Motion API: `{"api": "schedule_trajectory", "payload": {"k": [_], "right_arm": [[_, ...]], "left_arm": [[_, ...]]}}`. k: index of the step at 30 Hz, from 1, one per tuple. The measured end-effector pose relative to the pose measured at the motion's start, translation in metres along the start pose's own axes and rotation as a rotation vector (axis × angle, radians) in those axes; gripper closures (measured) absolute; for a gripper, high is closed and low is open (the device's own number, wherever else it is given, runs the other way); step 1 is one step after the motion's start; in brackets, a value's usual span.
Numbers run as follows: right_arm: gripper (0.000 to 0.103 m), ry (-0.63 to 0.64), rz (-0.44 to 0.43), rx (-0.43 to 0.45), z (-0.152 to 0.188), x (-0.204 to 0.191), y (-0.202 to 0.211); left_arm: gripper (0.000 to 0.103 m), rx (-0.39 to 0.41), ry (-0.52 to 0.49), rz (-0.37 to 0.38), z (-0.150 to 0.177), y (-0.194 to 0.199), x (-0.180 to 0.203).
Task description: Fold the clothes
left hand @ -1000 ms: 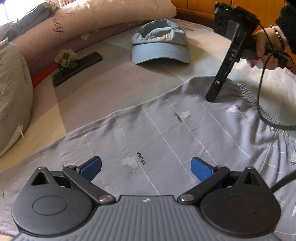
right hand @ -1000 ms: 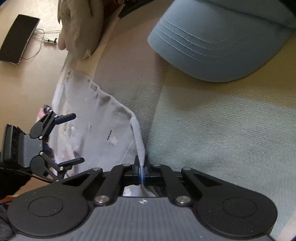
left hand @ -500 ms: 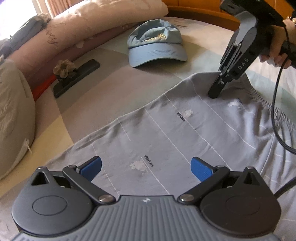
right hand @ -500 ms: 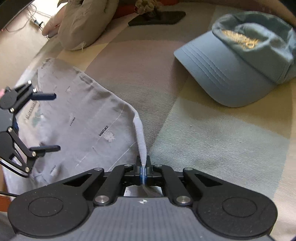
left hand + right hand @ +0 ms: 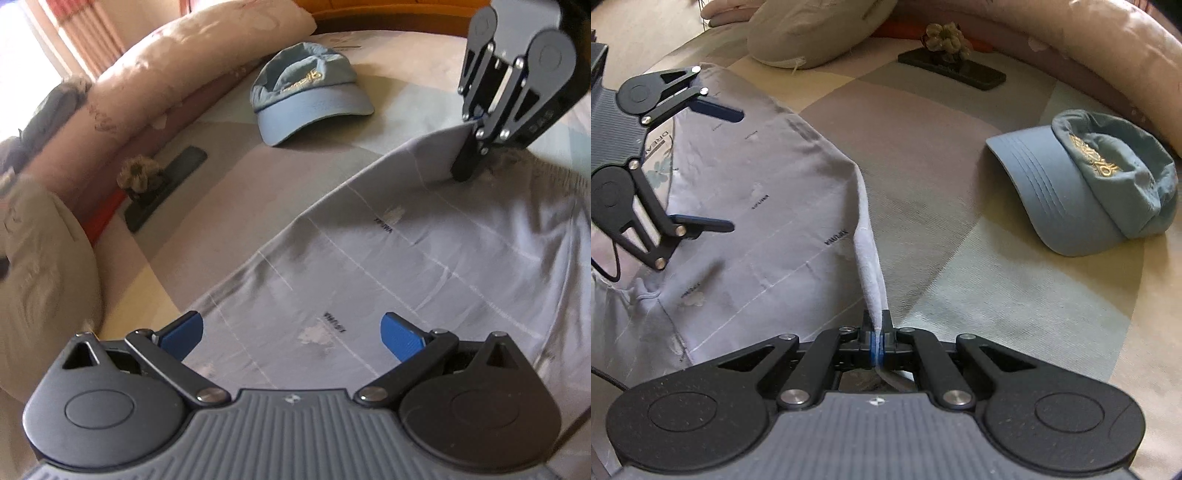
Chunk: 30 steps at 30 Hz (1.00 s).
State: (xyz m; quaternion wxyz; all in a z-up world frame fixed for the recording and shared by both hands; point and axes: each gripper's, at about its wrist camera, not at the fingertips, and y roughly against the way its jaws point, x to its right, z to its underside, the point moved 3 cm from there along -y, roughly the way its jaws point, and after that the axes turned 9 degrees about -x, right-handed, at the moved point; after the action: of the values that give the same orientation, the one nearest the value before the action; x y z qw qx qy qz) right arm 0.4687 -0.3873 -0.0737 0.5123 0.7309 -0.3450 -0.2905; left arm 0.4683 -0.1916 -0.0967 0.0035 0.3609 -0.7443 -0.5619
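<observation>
Garment: grey printed shorts (image 5: 388, 266) with an elastic waistband lie spread on the bed (image 5: 923, 155), filling the lower right of the left wrist view from about 3 to 6 o'clock.

Right gripper (image 5: 878, 341): fingers pinched fully together on a narrow ridge of the shorts' edge, which rises taut from the bed into the fingers. In the left wrist view the same gripper sits at 1 o'clock with the cloth corner lifted off the bed.

Left gripper (image 5: 291, 334): fingers spread wide, holding nothing, hovering over the middle of the cloth; whether it touches the fabric I cannot tell.

Other items: blue cap (image 5: 1089, 188) at 2 o'clock in the right view, well apart from the shorts; dark flat item with a flower ornament (image 5: 951, 72) at 12 o'clock; pillows (image 5: 48, 280) along the bed's far side.

Judgement: a fold is in hand, with the lifted edge likely to be carried across the flat part. To do it well:
- keep the pinch tight so the thin ridge does not slip out;
- raise the edge just enough to clear the flat layer, then move level so the cloth rolls over and does not drag;
- the free left fingers could pin or grasp the same edge further along, so the crease runs straight;
- keep the path short of the cap.
</observation>
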Motion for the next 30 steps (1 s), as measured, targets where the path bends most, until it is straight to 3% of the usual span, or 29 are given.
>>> {"api": "schedule_trajectory", "payload": {"k": [2, 10, 18, 27, 30], "right_arm": [[0.101, 0.003, 0.0, 0.005, 0.001, -0.005, 0.004], [0.101, -0.028, -0.022, 0.037, 0.011, -0.024, 0.022], [0.101, -0.038, -0.071, 0.019, 0.036, -0.057, 0.03], [0.101, -0.047, -0.067, -0.023, 0.044, -0.069, 0.021], [0.101, -0.054, -0.065, -0.026, 0.042, -0.067, 0.02]], "left_arm": [[0.007, 0.005, -0.035, -0.027, 0.0, -0.003, 0.0], [0.013, 0.009, -0.184, -0.117, 0.0, -0.017, 0.006], [0.013, 0.09, -0.366, -0.173, 0.007, -0.016, 0.02], [0.013, 0.209, -0.659, -0.284, 0.026, -0.015, 0.033], [0.021, 0.219, -0.737, -0.322, 0.04, -0.018, 0.03]]}}
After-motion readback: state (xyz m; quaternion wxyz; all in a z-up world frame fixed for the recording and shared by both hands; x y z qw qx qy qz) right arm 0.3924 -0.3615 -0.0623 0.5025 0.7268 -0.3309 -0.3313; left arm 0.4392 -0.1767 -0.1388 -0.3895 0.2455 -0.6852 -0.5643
